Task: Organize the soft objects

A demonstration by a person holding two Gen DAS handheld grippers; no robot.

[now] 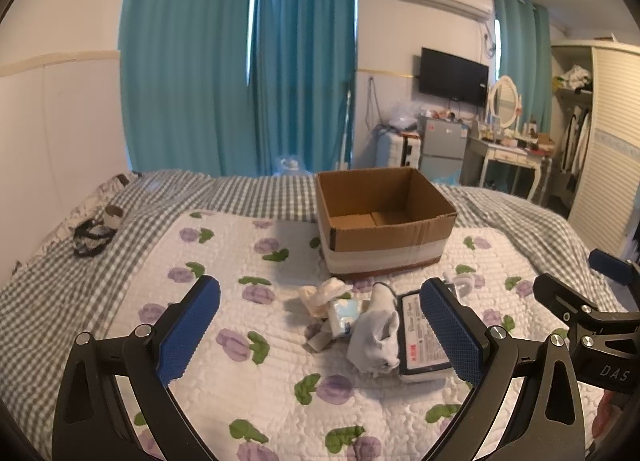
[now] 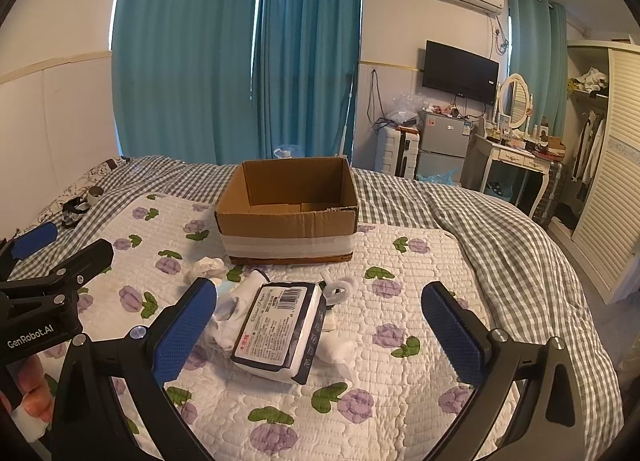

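Observation:
An open cardboard box (image 1: 384, 221) (image 2: 288, 213) stands empty on the floral quilt. In front of it lies a pile of soft things: a white tissue pack (image 2: 280, 333) (image 1: 420, 337), a grey-white sock (image 1: 376, 337), a small blue-white packet (image 1: 344, 311), a crumpled cream cloth (image 1: 324, 293) (image 2: 206, 267) and a white ring-shaped item (image 2: 340, 287). My left gripper (image 1: 320, 333) is open above the pile, holding nothing. My right gripper (image 2: 320, 329) is open with the tissue pack between its fingers, not touching it.
The white floral quilt (image 2: 400, 261) lies on a grey checked bedspread (image 2: 500, 245). A black-white cloth and a small cup (image 1: 96, 229) sit at the bed's far left. Beyond the bed are teal curtains, a fridge, a dressing table (image 2: 516, 157) and a wardrobe.

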